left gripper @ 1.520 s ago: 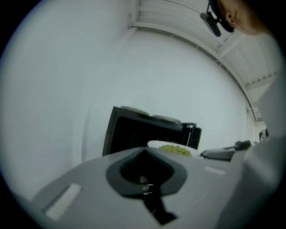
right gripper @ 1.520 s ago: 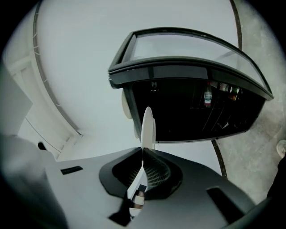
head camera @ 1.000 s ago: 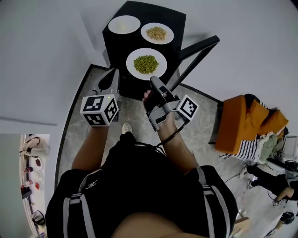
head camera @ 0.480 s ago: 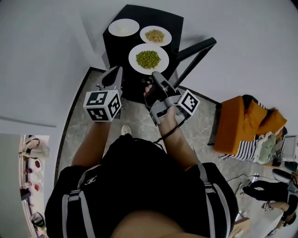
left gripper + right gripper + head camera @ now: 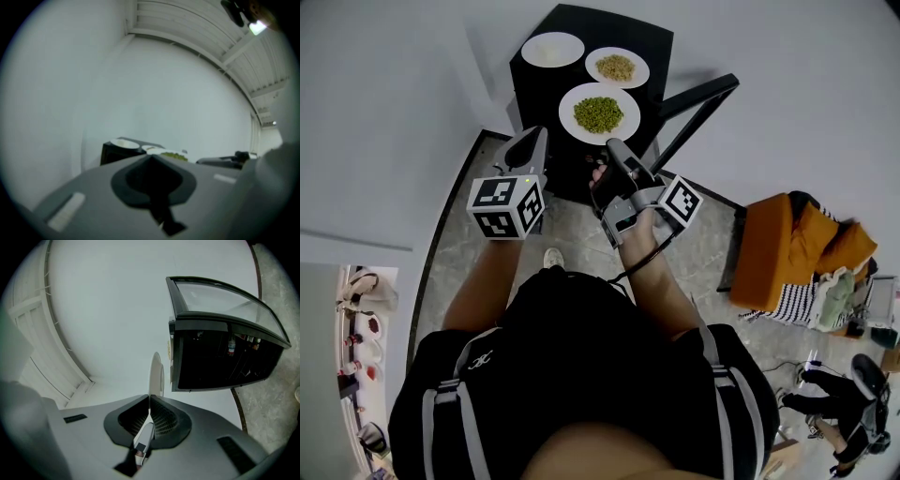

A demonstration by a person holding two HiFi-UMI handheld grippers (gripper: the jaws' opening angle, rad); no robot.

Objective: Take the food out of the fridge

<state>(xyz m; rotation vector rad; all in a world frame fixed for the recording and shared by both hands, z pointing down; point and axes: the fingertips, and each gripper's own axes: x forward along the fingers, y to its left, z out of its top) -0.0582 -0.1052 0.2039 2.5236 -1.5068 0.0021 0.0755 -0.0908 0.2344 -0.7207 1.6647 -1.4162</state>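
A white plate of green peas point(image 5: 599, 112) sits over the front of the black fridge's top point(image 5: 647, 37). My right gripper point(image 5: 612, 153) is shut on its near rim. In the right gripper view the plate's rim point(image 5: 156, 373) stands edge-on, running into the closed right gripper point(image 5: 149, 398). Behind it on the fridge top are a plate of brownish food point(image 5: 617, 67) and a pale white plate point(image 5: 551, 49). My left gripper point(image 5: 533, 142) hovers shut and empty to the left of the fridge's front. In the left gripper view the left gripper point(image 5: 151, 158) points level at the plates point(image 5: 165, 153).
The fridge's glass door point(image 5: 697, 105) stands open to the right; in the right gripper view the dark fridge interior point(image 5: 220, 357) holds small bottles. White walls lie behind and to the left. An orange chair with clothes point(image 5: 792, 248) stands at the right on the stone floor point(image 5: 703, 244).
The plate of peas has moved a little farther back over the fridge top with my right gripper. The left gripper has edged slightly forward.
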